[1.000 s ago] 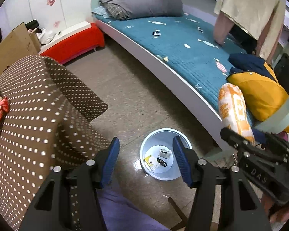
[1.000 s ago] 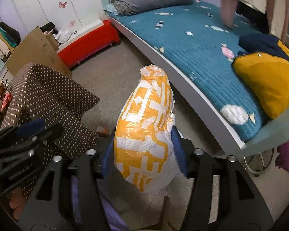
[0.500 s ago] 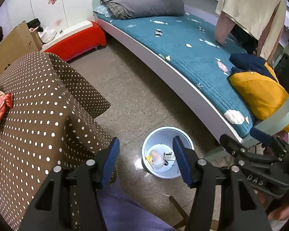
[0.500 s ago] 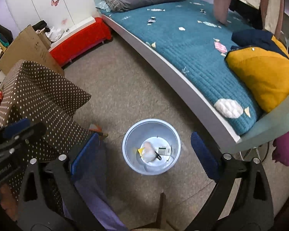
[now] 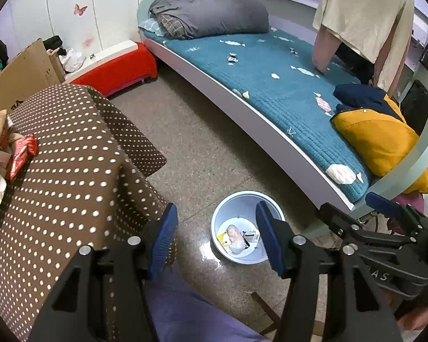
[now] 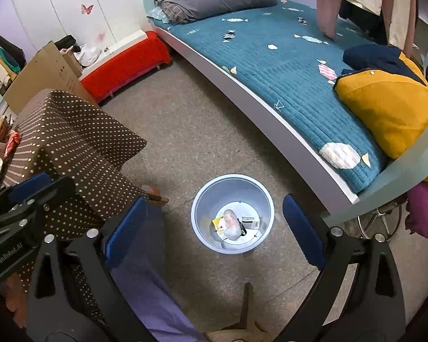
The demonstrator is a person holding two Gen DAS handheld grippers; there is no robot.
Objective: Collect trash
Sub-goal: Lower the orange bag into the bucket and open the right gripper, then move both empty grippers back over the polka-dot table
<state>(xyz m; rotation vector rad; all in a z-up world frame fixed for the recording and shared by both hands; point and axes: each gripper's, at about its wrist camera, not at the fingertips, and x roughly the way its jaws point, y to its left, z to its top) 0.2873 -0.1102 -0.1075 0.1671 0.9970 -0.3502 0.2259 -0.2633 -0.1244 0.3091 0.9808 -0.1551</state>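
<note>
A pale blue bin [image 5: 224, 211] [image 6: 200, 199] stands on the floor between table and bed. Inside it lie an orange-and-white plastic bag [image 5: 234, 238] [image 6: 231, 224], scrunched small, and a few paper scraps. My left gripper [image 5: 214, 220] hangs open above the bin with nothing between its blue pads. In the right wrist view my right gripper [image 6: 215, 206] stands wide open over the bin, empty too. Red wrappers [image 5: 21, 155] [image 6: 10, 142] and crumpled paper lie on the table at the left.
The table wears a brown dotted cloth [image 5: 71, 171] that hangs to the floor. A bed with a teal cover [image 6: 285, 65] and a yellow cushion [image 6: 385, 105] runs along the right. A red bench [image 5: 114, 68] and a cardboard box [image 5: 22, 71] stand at the back. A purple trouser leg [image 6: 145, 285] shows below.
The right gripper opened and let go of the orange-and-white bag, which fell into the bin. Both grippers have drawn back a little from the bin.
</note>
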